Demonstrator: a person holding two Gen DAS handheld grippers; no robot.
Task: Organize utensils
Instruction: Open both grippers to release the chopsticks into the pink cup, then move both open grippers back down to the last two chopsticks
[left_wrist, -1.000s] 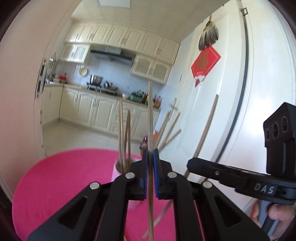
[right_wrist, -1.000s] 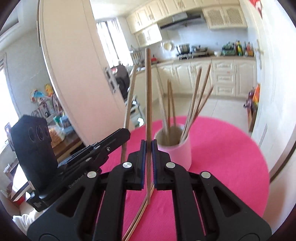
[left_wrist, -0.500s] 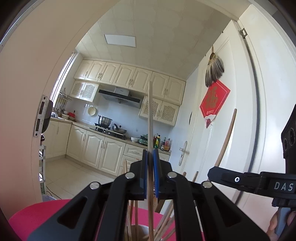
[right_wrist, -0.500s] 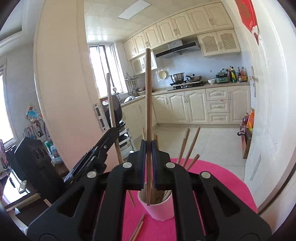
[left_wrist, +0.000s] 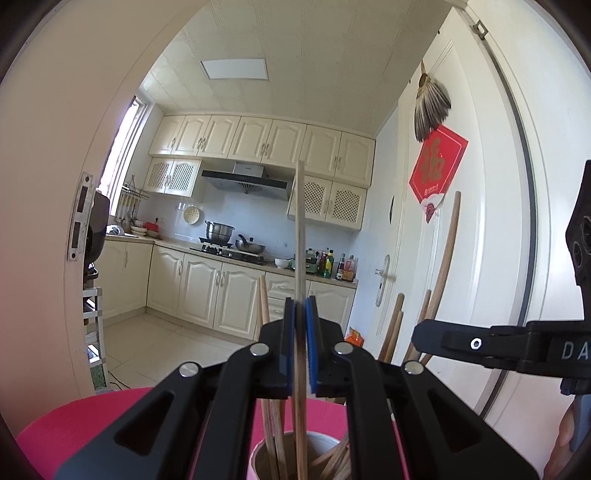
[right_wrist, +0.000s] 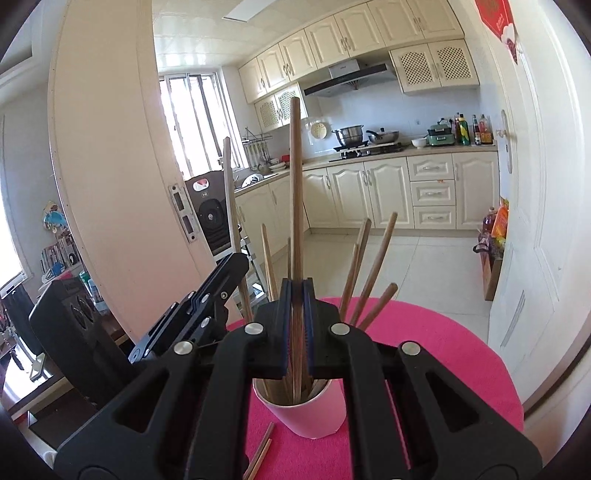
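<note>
A pink cup (right_wrist: 314, 413) stands on the round pink table (right_wrist: 443, 369) and holds several wooden chopsticks (right_wrist: 373, 266). My right gripper (right_wrist: 297, 332) is shut on a dark wooden chopstick (right_wrist: 295, 177), held upright with its lower end inside the cup. My left gripper (left_wrist: 300, 347) is shut on a pale chopstick (left_wrist: 300, 229), also upright, its lower end reaching into the cup (left_wrist: 266, 458). The left gripper shows in the right wrist view (right_wrist: 207, 306), just left of the cup. The right gripper's body shows in the left wrist view (left_wrist: 517, 345).
Two loose chopsticks (right_wrist: 260, 452) lie on the table in front of the cup. A white door (right_wrist: 110, 177) stands at the left and another white door (left_wrist: 480, 221) at the right. The kitchen cabinets (right_wrist: 388, 192) lie beyond the table.
Both grippers have come in over the cup and lowered their chopsticks into it. The cameras have tilted up from the tabletop toward the kitchen.
</note>
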